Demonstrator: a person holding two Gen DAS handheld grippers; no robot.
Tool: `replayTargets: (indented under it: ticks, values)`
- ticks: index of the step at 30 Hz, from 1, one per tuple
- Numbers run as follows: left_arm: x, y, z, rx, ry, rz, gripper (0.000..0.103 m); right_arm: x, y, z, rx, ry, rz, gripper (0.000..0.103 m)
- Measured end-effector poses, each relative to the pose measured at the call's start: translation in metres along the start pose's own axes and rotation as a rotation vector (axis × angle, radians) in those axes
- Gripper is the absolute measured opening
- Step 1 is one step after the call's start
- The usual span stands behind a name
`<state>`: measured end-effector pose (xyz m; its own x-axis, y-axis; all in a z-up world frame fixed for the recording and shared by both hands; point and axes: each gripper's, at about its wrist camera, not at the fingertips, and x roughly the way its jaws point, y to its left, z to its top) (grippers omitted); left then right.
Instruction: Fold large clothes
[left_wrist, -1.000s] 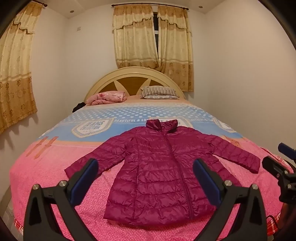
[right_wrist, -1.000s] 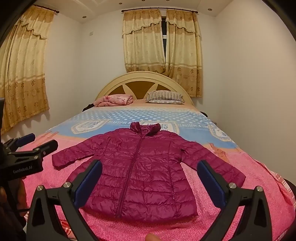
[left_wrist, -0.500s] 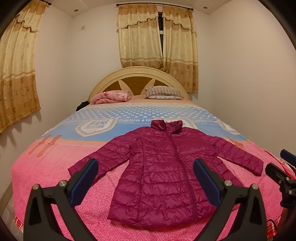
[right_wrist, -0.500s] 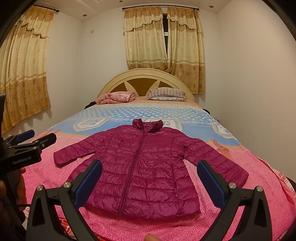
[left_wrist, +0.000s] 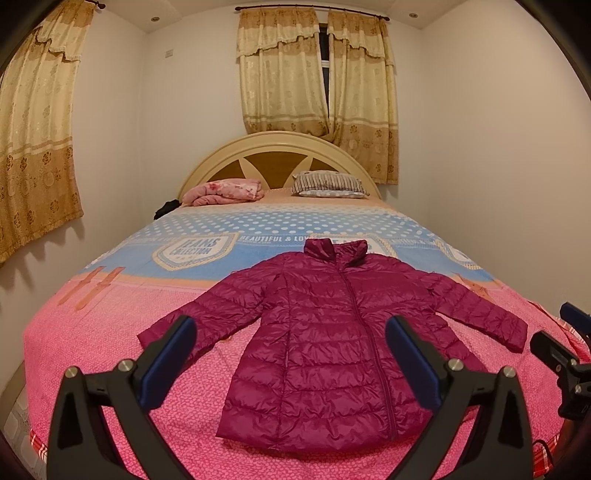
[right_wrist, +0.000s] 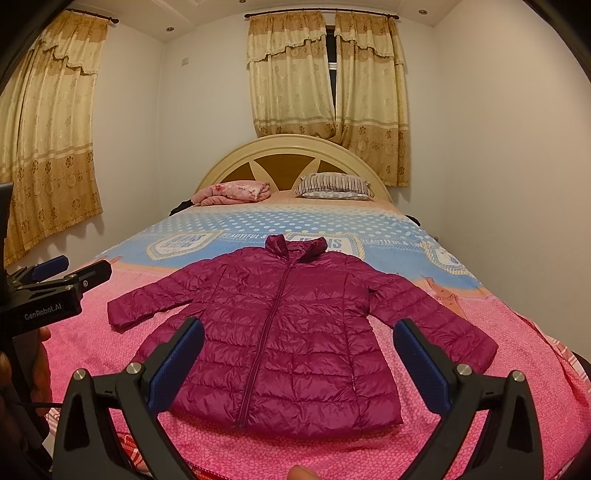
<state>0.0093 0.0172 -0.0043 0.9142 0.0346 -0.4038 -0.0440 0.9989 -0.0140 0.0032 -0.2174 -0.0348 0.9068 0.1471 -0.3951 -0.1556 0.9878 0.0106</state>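
A home bedroom: bed (left_wrist: 110, 332) with headboard (left_wrist: 277, 151), pillow (left_wrist: 328, 183), curtained window (left_wrist: 317, 74).

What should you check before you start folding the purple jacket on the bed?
1. Jacket lies flat, front up: ok.
2. Both sleeves spread out to the sides: ok.
3. Zipper closed all the way: appears so, the collar end cannot tell.
4. Left gripper open and holding nothing: ok.
5. Right gripper open and holding nothing: ok.
6. Bed around the jacket free for folding; pillow and blanket sit far off at the headboard: ok.
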Motion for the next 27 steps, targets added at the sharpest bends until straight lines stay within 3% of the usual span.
replayTargets:
  ticks: [27]
  values:
    - [-0.0002,0.0073,0.0021,-0.01,-0.006,0.009,0.103,0.0034,0.0019,-0.0048,-0.004,0.003,0.01,0.102]
